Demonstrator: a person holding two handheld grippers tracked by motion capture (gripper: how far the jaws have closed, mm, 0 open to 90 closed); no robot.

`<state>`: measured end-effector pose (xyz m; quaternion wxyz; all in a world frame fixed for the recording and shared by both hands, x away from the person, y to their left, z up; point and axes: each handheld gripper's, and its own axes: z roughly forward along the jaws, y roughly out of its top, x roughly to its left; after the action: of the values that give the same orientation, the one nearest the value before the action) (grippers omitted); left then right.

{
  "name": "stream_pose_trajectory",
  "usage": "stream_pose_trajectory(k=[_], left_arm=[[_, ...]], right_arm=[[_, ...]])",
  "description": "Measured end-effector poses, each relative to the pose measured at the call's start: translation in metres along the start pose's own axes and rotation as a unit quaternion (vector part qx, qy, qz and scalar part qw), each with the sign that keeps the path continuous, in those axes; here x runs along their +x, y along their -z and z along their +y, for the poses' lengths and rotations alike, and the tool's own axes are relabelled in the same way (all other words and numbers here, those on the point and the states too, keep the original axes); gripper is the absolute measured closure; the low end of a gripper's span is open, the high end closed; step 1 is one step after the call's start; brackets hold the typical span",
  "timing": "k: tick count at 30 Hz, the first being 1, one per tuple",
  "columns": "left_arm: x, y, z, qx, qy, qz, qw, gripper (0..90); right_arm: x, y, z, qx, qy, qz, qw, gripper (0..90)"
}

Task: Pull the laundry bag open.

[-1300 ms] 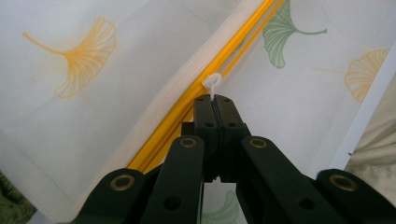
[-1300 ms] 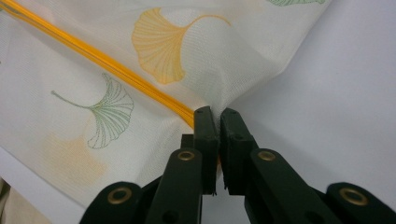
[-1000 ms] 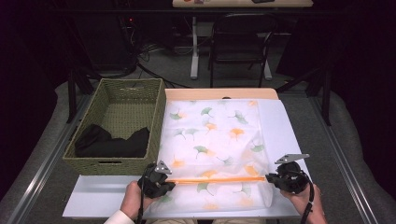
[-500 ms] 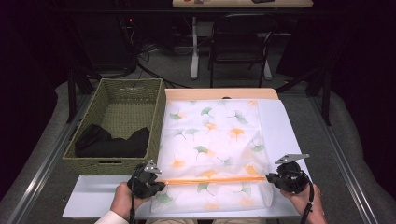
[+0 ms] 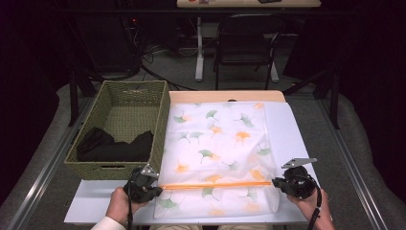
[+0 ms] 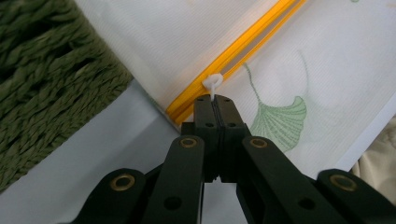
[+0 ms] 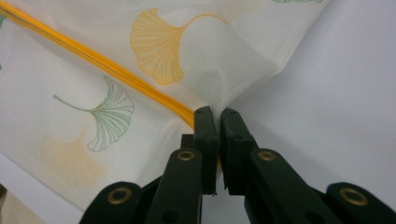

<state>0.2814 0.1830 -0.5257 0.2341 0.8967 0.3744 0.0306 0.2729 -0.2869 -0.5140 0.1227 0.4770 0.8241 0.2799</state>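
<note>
Mesh laundry bag (image 5: 218, 153), white w/ green + orange ginkgo-leaf print, lies flat on the white table top (image 5: 287, 124), centre of the high view, its long side running 12 to 6 o'clock. An orange zipper (image 5: 215, 184) crosses it near the 6 o'clock end, running 9 to 3 o'clock.

L gripper (image 5: 152, 184) sits at the zipper's 9 o'clock end, held in the person's left hand (image 5: 122, 206). In the left gripper view its jaws are pressed together, clamped on the small white zipper pull (image 6: 212, 84), whose ring sticks out just past the tips at 12 o'clock. Orange zipper tape runs from the pull up toward 1 o'clock; a green leaf print lies at 3 o'clock of the jaws.

R gripper (image 5: 276, 182) sits at the zipper's 3 o'clock end, in the right hand (image 5: 311, 206). In the right gripper view the jaws are nearly together, pinching the bag's fabric at the zipper's end; cloth bunches up into a small ridge just beyond the tips. Zipper runs off toward 10 o'clock there.

Woven green basket (image 5: 119, 103) stands at 9 o'clock of the bag, touching or just beside its edge, w/ black cloth (image 5: 112, 146) piled in its 6 o'clock end. Basket corner also shows at 9–10 o'clock in the left gripper view.
</note>
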Motion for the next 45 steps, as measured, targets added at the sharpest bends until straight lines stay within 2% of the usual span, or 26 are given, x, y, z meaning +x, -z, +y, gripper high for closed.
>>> stream_pose_trajectory(k=[13,15,19,23,26,27,30,37,43,45], left_arm=[[0.011,0.005,-0.008,0.012,0.005,0.021,0.9997,89.8],[0.013,0.005,-0.008,0.012,0.011,0.023,0.9996,89.8],[0.014,0.007,-0.007,0.015,0.001,0.033,0.9993,89.8],[0.013,0.005,-0.008,0.019,-0.001,0.045,0.9988,89.8],[0.013,0.006,-0.008,0.018,0.005,0.033,0.9993,89.5],[0.014,0.006,-0.008,0.016,0.003,0.033,0.9993,89.4],[0.012,0.007,-0.008,0.012,0.013,0.018,0.9997,88.7],[0.005,0.005,-0.006,0.029,-0.004,-0.015,0.9995,81.1],[0.000,0.001,-0.002,0.024,-0.014,-0.019,0.9994,78.5],[0.001,-0.001,-0.002,0.021,-0.009,-0.025,0.9994,76.8]], right_arm=[[0.001,0.000,0.000,-0.002,-0.004,-0.002,1.0000,86.4],[0.001,0.000,0.001,-0.004,-0.001,0.000,1.0000,86.4],[0.003,0.000,0.002,-0.008,0.007,-0.001,0.9999,86.4],[0.005,-0.002,0.001,-0.004,0.001,0.007,1.0000,86.1],[0.007,-0.006,0.000,0.004,0.013,0.007,0.9999,85.7],[0.007,-0.006,0.000,0.008,0.010,0.010,0.9999,85.7],[0.006,-0.005,-0.001,0.007,0.007,0.011,0.9999,85.6],[0.007,-0.006,-0.001,0.009,0.002,0.017,0.9998,84.7],[0.007,-0.007,-0.002,0.014,0.003,0.018,0.9997,81.2],[0.008,-0.008,-0.003,0.021,0.003,0.014,0.9997,78.0]])
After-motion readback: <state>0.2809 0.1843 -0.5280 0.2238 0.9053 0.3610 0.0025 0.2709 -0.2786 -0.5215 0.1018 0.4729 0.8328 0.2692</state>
